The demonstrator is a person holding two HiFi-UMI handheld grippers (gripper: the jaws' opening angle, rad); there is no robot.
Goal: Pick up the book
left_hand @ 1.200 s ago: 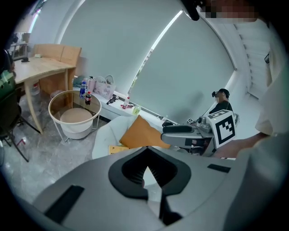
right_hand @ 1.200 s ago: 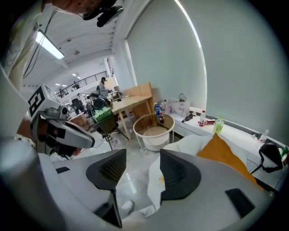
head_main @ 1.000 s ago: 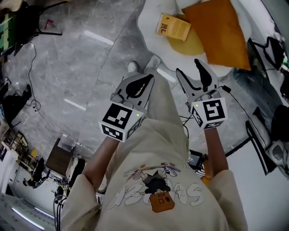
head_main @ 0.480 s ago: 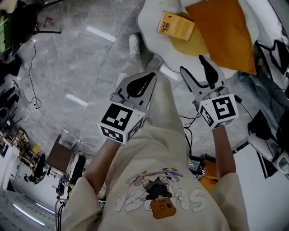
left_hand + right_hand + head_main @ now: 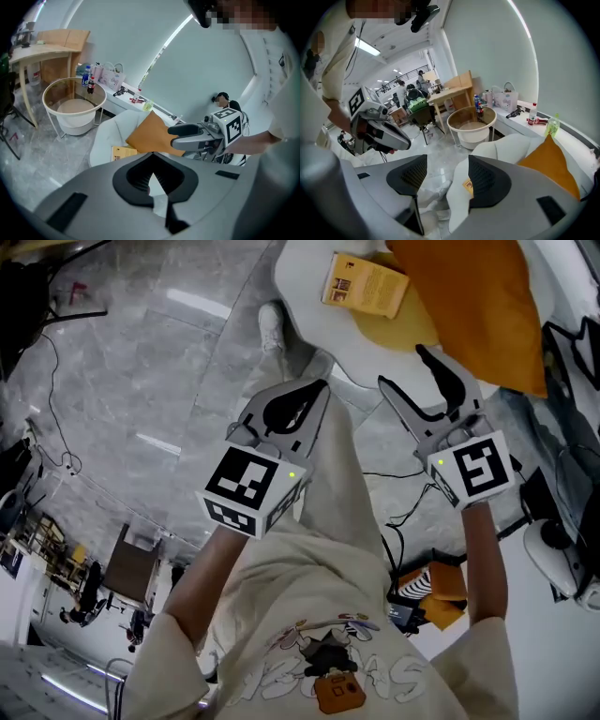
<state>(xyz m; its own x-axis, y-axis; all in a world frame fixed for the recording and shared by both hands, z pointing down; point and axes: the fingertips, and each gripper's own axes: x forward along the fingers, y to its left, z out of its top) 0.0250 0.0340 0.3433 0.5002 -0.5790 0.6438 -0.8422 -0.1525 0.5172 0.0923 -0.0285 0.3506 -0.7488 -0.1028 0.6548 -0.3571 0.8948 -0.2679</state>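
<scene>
Stepping nearer the book (image 5: 364, 284)

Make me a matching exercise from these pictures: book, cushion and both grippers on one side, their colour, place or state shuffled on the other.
1 book
2 cushion
3 left gripper
4 right gripper

A jaws apart, holding nothing
B orange
C jaws closed together
D lying on the white seat

Pairs: 1-D, 2-B, 3-C, 4-A
</scene>
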